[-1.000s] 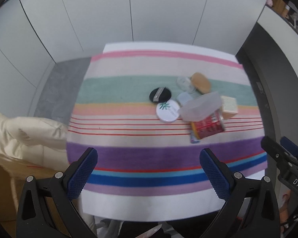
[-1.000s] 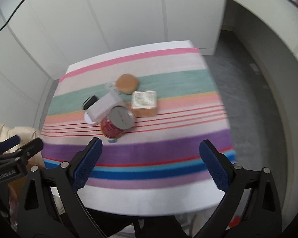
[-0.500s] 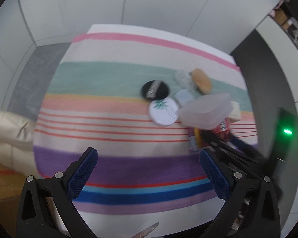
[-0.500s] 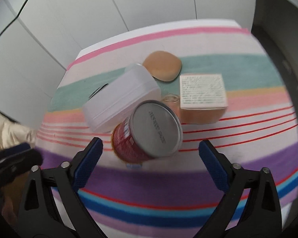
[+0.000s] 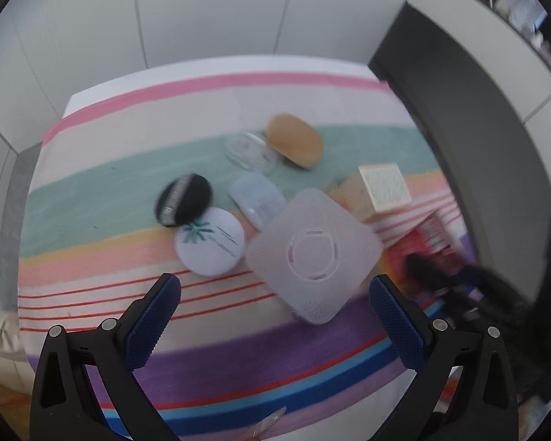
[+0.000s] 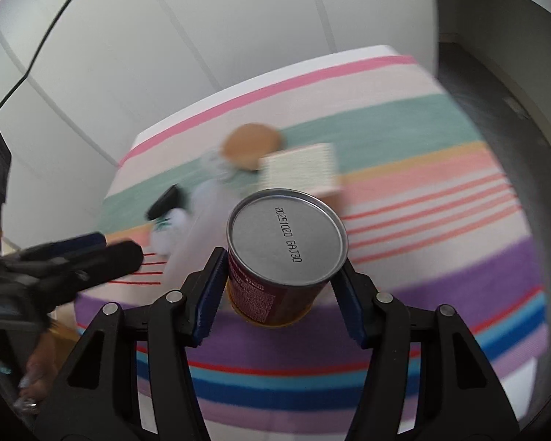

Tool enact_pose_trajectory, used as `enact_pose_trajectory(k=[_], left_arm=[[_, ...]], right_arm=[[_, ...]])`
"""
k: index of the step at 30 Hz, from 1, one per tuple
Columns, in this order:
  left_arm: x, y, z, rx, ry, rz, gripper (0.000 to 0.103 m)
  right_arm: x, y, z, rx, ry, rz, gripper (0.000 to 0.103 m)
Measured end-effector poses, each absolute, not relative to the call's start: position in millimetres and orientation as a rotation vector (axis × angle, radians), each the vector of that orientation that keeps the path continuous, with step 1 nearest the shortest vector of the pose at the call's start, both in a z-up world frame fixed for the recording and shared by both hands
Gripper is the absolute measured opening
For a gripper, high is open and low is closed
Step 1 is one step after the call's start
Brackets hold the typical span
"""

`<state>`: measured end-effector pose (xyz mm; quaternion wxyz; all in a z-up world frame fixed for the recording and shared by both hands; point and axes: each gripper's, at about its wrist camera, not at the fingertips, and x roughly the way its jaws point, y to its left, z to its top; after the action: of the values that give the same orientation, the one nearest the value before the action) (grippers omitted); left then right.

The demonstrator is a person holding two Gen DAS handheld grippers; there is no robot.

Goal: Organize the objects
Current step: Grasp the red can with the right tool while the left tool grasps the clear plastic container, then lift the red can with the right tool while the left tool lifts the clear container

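Right wrist view: your right tool (image 6: pixel 279 275) pinches the can (image 6: pixel 286 253), one blue pad on each side of its red body, the silver end with its printed date code facing the camera. The can sits over the purple stripe of the cloth (image 6: pixel 440 191) covering the tabletop; whether it touches the cloth cannot be told. Just behind it lie the box (image 6: pixel 299 169) and, farther back, the tan puff (image 6: pixel 251 143). To the can's left is a blurred translucent lid (image 6: pixel 205 220). Your left tool (image 6: pixel 80 253) shows at the left edge.

In the left wrist view, your left tool (image 5: pixel 275 305) is spread wide above the cloth, gripping nothing. Ahead of it lies the lid, with the white compact (image 5: pixel 210 241) touching it on the left and the black puff (image 5: pixel 184 199) overlapping the compact's far edge. A clear jar (image 5: pixel 249 149) sits beside the tan puff.
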<state>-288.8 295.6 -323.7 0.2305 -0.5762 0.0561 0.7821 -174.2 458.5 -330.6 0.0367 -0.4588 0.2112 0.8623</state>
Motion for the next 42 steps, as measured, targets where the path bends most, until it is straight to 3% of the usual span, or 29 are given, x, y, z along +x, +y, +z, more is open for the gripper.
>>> enact_pose_trajectory(k=[8,12,15,17,19,22,24,26,27,28,31,36,37,42], left_arm=[[-278.0,340.0,-356.1,-1.595,0.357,2.074,0.103],[-290.6,346.1,-382.3,-1.697,0.372,2.043,0.100],[-292.6,346.7,-385.4,-1.687,0.334,2.048,0.088],[-291.3,344.8,-379.3,-1.643,0.266,2.054,0.075],[-292.9,343.5,-376.8,-1.641,0.228,2.068,0.053],[-299.2,340.3,-377.1,-1.664,0.196,2.085,0.048],[-302.2,339.3,-375.8,-1.679,0.180,2.086,0.052],[-305.1,335.3,-373.8,-1.720,0.104,2.047,0.072],[-302.3,331.1,-373.4,-1.746,0.057,2.028,0.090],[-304.4,328.1,-372.0,-1.771,-0.010,2.018,0.096],[-307.0,324.0,-362.9,-1.791,-0.113,2.080,0.096],[-322.1,342.1,-364.7,-1.891,0.015,2.269,0.097],[-323.9,343.4,-369.1,-1.915,0.010,2.271,0.103],[-322.8,351.0,-370.1,-1.963,-0.006,2.322,0.103]], right_arm=[[-137.6,499.7,-326.7,-1.379,0.681,2.566,0.059],[-135.5,504.4,-323.4,-1.382,0.694,2.575,0.059],[-132.7,506.4,-321.2,-1.379,0.714,2.580,0.059],[-132.6,506.5,-319.4,-1.378,0.723,2.583,0.059],[-133.6,506.3,-318.2,-1.376,0.713,2.584,0.059],[-134.0,506.0,-318.5,-1.378,0.693,2.587,0.059],[-133.9,506.9,-319.7,-1.391,0.701,2.583,0.059],[-132.0,508.8,-320.5,-1.397,0.704,2.576,0.059],[-132.0,509.4,-320.7,-1.400,0.706,2.573,0.059],[-131.7,510.3,-321.1,-1.403,0.709,2.571,0.059],[-129.9,511.7,-321.1,-1.406,0.721,2.568,0.059],[-129.7,511.8,-321.5,-1.418,0.730,2.574,0.059],[-129.6,512.0,-321.7,-1.419,0.736,2.573,0.059],[-127.5,516.2,-320.7,-1.420,0.751,2.560,0.059]])
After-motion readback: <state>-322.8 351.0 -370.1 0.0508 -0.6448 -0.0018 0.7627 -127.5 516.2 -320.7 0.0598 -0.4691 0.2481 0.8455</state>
